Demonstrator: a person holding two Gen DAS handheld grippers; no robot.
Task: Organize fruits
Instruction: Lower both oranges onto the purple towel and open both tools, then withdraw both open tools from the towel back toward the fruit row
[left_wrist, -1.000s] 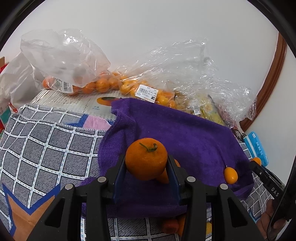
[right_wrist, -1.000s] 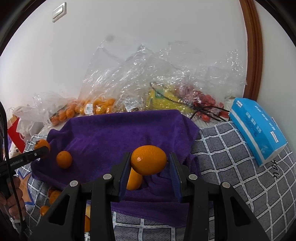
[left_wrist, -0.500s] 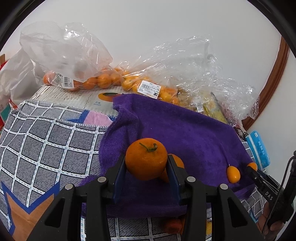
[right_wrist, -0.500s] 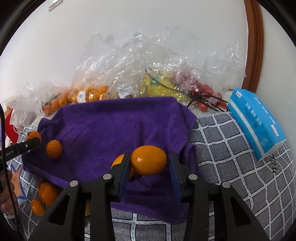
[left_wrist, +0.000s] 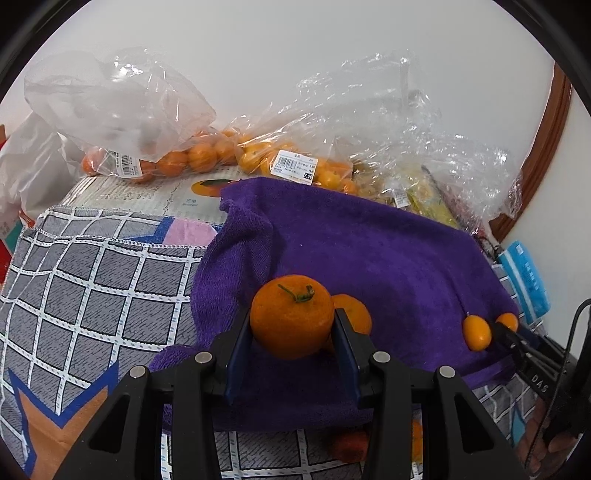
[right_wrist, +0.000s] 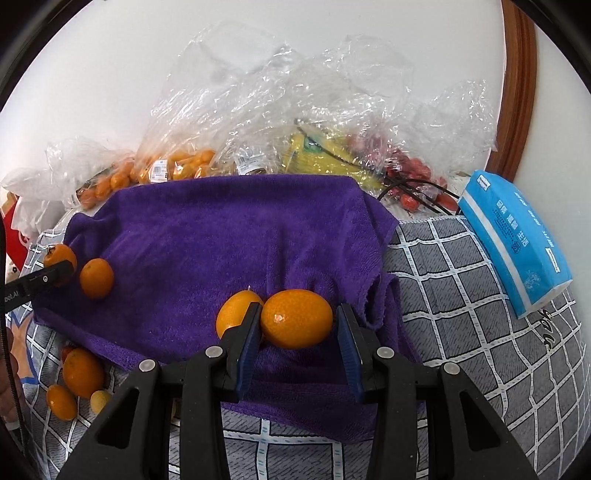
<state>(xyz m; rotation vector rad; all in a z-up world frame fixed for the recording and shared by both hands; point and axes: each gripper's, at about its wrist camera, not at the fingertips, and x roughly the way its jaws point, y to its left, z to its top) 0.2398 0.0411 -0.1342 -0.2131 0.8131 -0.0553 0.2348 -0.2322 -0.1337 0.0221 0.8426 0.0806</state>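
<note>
Between the left claw's jaws a mandarin is clamped, while the right claw, slightly parted, frees an orange onto the towel.

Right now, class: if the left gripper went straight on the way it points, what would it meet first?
Probably the loose orange on the purple towel, just behind the stemmed orange the left gripper holds; depth there is unclear.

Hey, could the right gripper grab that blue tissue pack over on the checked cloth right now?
Probably not yet. The right gripper has an orange fruit between its fingers, so it would have to set that down first. Otherwise the way looks free: the blue tissue pack lies uncovered on the checked cloth.
</note>
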